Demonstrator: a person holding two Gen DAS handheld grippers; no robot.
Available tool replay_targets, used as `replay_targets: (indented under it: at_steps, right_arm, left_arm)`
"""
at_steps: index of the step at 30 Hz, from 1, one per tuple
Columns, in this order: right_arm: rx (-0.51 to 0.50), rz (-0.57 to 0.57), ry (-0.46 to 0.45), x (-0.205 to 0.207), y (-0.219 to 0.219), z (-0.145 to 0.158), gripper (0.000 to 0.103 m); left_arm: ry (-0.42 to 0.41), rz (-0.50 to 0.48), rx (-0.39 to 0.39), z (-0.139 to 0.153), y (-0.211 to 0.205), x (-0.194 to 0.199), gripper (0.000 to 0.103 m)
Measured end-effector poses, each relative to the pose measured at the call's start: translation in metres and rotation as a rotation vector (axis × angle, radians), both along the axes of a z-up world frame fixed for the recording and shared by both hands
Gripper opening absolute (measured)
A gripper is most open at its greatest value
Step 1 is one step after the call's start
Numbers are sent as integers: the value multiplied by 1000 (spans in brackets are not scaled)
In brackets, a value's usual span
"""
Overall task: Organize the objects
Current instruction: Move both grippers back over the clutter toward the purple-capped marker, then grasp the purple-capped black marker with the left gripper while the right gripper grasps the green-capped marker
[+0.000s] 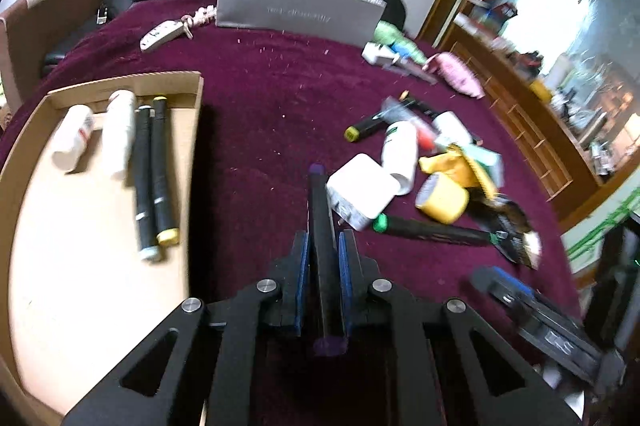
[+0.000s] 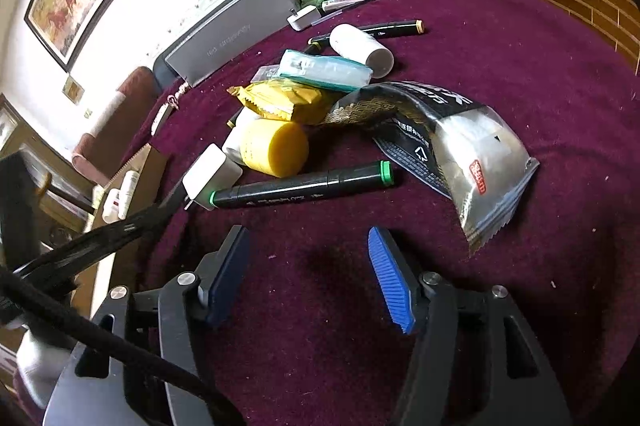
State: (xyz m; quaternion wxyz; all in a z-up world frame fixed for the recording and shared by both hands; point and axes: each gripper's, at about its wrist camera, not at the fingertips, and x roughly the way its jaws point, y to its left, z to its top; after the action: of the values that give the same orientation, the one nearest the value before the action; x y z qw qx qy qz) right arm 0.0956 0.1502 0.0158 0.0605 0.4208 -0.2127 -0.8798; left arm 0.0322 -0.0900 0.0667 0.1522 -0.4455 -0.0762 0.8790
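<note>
The left gripper is clamped on a black marker with purple ends. The marker runs lengthwise between the two blue pads, one purple cap sticking out ahead of the fingertips and the other showing behind them, close to the camera. It is held above the dark red cloth that covers the table.

Off to the left of those jaws lies a shallow cardboard tray. At its far end two white bottles lie side by side, and just beside them two black markers lie parallel, touching each other.

The right gripper stands released, its blue pads wide apart with only cloth between them. Just ahead of its fingertips a green-capped marker lies crosswise on the cloth, not touched by either pad. Past that marker sits the pile: a yellow tape roll, a white charger block to the left, touching the marker's near end, a yellow packet, a teal packet, a white bottle on its side, and a black-and-silver snack bag stretching ahead and to the right of the jaws. A grey box stands far beyond.
</note>
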Motion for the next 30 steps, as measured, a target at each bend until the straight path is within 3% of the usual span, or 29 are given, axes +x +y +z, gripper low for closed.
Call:
replay_targets:
  at_steps: [5, 9, 16, 19, 22, 26, 28, 30]
  right_arm:
    - [65, 104, 57, -1, -30, 37, 62]
    - [40, 156, 30, -23, -47, 51, 64]
    - [239, 294, -45, -49, -70, 33, 64]
    - [317, 349, -82, -59, -74, 23, 64]
    - [366, 368, -109, -70, -71, 11, 64]
    - [397, 373, -137, -82, -68, 3, 64]
    - [407, 379, -149, -82, -68, -3, 64]
    - [416, 387, -154, -78, -68, -1, 63]
  left_arm:
    - [4, -24, -3, 3, -6, 16, 11]
    - [-6, -50, -13, -3, 0, 20, 11]
    - [-24, -21, -101, -20, 6, 10, 13]
    - [-37, 7, -163, -27, 11, 0, 26]
    - [-29, 9, -222, -32, 22, -7, 32]
    - [-12, -35, -279, -38, 40, -7, 52]
    - [-1, -69, -296, -40, 44, -2, 52]
    - [5, -92, -264, -36, 38, 2, 44]
